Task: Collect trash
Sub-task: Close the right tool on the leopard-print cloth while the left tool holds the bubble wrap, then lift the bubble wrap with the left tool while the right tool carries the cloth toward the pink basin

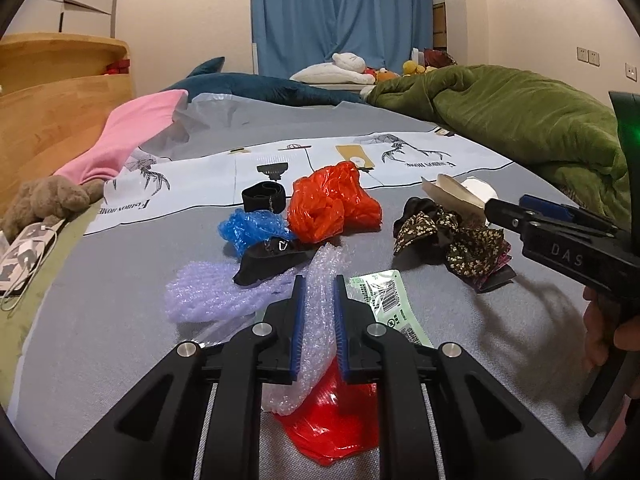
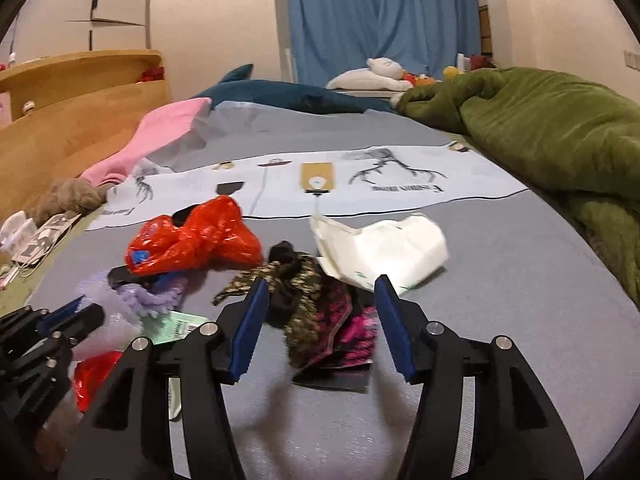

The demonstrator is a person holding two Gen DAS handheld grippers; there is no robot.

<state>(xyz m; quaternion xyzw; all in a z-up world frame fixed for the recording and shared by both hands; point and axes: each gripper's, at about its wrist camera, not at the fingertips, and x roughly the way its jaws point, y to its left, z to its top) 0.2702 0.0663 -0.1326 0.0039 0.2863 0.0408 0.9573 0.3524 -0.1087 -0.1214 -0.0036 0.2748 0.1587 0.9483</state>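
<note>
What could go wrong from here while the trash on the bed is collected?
1. The left gripper is shut on clear bubble wrap that hangs loose below the pads, with a red bag under it; the wrap might slip out when lifted.
2. The open right gripper points at floral scrunchies lying beside the white paper; it might grab cloth, which seems not to be trash.

**Readable text in view**

You've got "DAS" embossed on the right gripper [image 1: 505,216] body. The white printed sheet [image 1: 440,154] carries "FASHION HOME", upside down from your side, twice. The green label [image 1: 390,304] has a barcode; its print is too small to read.
</note>
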